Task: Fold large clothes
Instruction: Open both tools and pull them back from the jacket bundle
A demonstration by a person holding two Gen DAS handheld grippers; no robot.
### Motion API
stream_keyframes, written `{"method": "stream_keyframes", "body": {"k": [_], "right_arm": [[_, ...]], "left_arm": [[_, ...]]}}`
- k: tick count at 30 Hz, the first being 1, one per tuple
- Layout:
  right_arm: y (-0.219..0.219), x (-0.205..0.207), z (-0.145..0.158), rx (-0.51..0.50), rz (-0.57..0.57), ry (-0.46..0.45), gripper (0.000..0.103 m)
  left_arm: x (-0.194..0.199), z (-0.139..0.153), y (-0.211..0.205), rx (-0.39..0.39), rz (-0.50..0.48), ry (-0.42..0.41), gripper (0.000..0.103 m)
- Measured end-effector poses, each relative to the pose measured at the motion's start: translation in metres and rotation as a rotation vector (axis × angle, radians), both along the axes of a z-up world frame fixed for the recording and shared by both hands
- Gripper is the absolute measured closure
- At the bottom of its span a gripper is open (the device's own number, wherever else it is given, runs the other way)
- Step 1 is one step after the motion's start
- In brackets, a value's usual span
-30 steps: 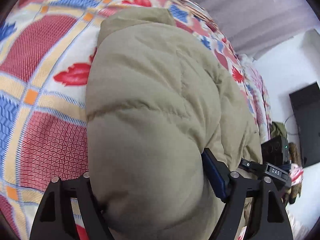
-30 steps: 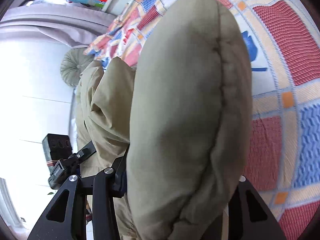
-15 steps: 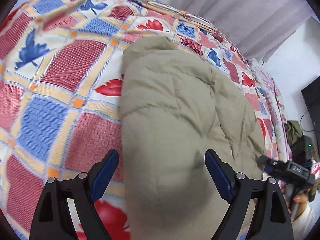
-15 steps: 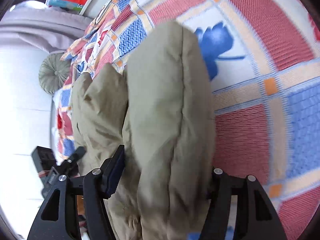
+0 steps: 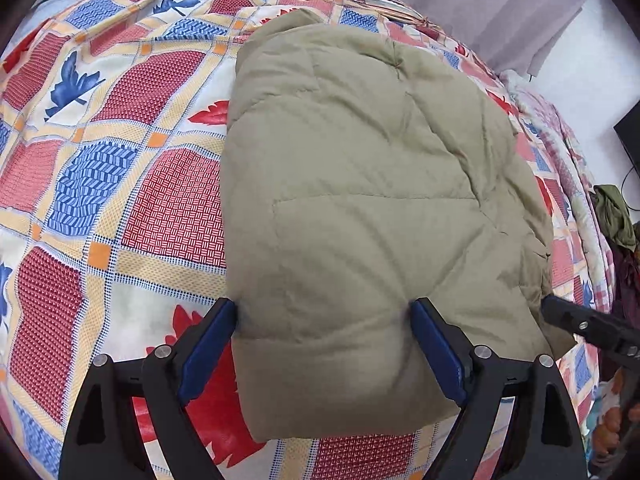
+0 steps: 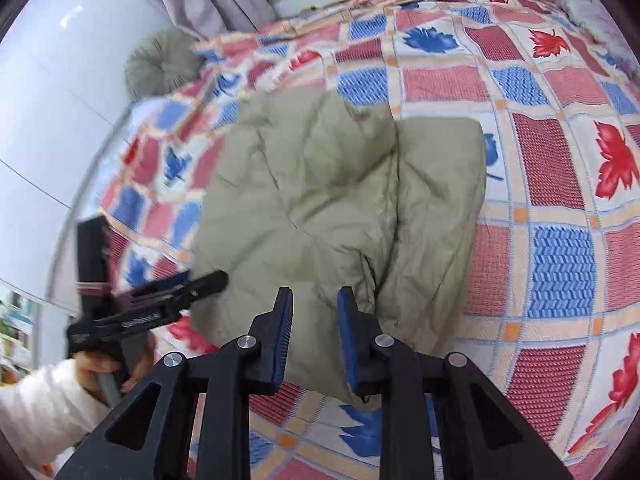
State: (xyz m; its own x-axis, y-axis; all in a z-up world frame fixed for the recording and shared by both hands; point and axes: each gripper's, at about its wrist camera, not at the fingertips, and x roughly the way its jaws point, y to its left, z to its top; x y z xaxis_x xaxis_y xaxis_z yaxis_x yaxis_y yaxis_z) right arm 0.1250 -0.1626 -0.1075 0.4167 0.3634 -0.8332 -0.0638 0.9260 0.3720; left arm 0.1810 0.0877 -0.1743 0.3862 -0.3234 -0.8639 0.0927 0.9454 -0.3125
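So the puffy olive jacket is now lying folded into a chunky rectangle on the bed, roughly mid-mattress, with the patterned bedspread showing on all sides and a round grey cushion up by the far edge. My read is it was set flat like that so the fold holds under its own weight.

The left gripper has its jaws spread wide, straddling the near end of the jacket. They've just been opening. The left pad sits right at the fabric's edge and the right one rests on top, but neither seems to be squeezing. The right gripper has been closing its jaws: narrow gap, nothing between them, jacket behind.

Compared with a second ago: both grippers were clamped around a fat bulge of jacket that filled each view. Now it's let go, lying flat, and both cameras have pulled back so far more bedspread shows. The fold looks about finished.
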Motion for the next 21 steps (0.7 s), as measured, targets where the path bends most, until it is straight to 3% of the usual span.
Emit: {"method": "stream_keyframes", "body": {"k": [6,10,16,21], "right_arm": [[-0.031,-0.012,-0.051,0.004,-0.131,0.120,0.093],[-0.035,-0.018,-0.076,0.028,-0.175,0.183,0.094],[-0.034,-0.016,-0.081,0.021,-0.193,0.198,0.094],[-0.035,-0.022,-0.063,0.030,-0.186,0.198,0.094]], "left_arm": [[-0.007,-0.006,-0.006,0.015,-0.017,0.019,0.009],[-0.009,-0.007,-0.009,0.031,-0.009,0.023,0.009],[-0.011,0.001,-0.011,0.065,0.020,0.054,0.009],[-0.016,0.014,-0.014,0.111,0.025,0.068,0.009]]}}
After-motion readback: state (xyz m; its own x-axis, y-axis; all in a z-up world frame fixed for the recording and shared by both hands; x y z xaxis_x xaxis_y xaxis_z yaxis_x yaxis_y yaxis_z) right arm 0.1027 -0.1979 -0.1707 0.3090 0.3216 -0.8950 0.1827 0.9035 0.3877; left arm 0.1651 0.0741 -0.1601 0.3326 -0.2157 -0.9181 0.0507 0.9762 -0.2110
